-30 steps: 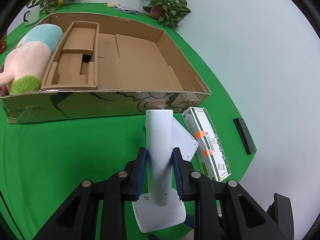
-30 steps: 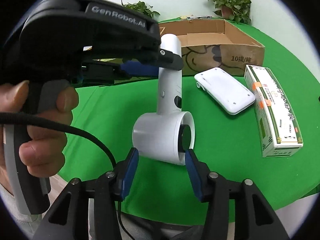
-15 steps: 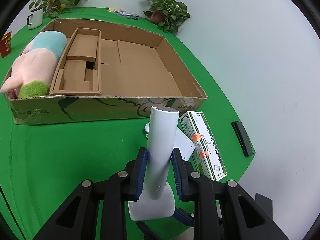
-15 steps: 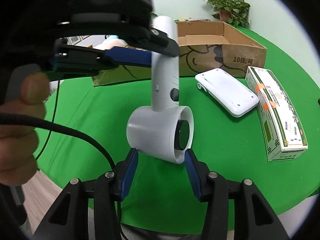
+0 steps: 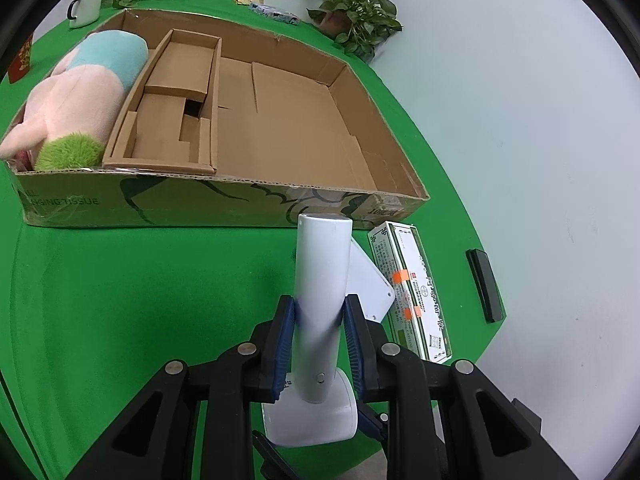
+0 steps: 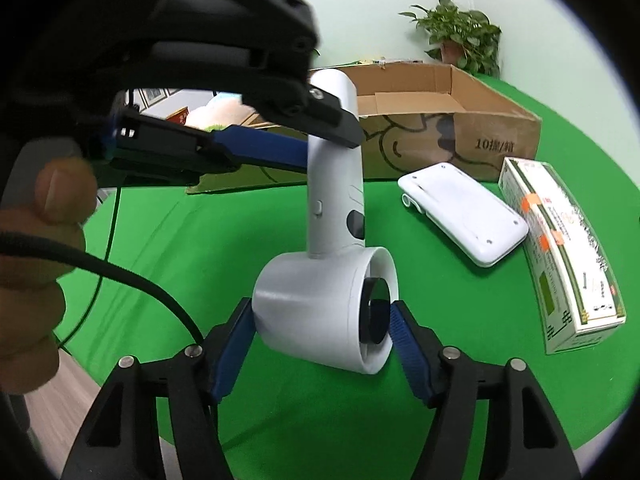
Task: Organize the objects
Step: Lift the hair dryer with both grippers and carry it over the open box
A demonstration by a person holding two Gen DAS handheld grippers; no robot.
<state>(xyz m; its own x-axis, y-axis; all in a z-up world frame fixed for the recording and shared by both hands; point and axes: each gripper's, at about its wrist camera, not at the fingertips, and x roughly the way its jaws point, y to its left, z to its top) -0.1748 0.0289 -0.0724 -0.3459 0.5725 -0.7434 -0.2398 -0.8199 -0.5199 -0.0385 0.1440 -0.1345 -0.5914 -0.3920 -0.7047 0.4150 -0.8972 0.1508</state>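
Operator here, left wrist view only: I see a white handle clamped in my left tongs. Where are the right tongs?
Observer: The right tongs straddle the white dryer at its barrel, below your handle. Their jaws are opening and the pads look just clear of it.
Operator: Which way does the barrel's mouth face?
Observer: Its open end, with a dark round centre, faces the green-and-white carton.
Operator: Anything near the right tongs?
Observer: A black cable passes the hand holding the left tongs and runs down behind one finger of the right tongs.
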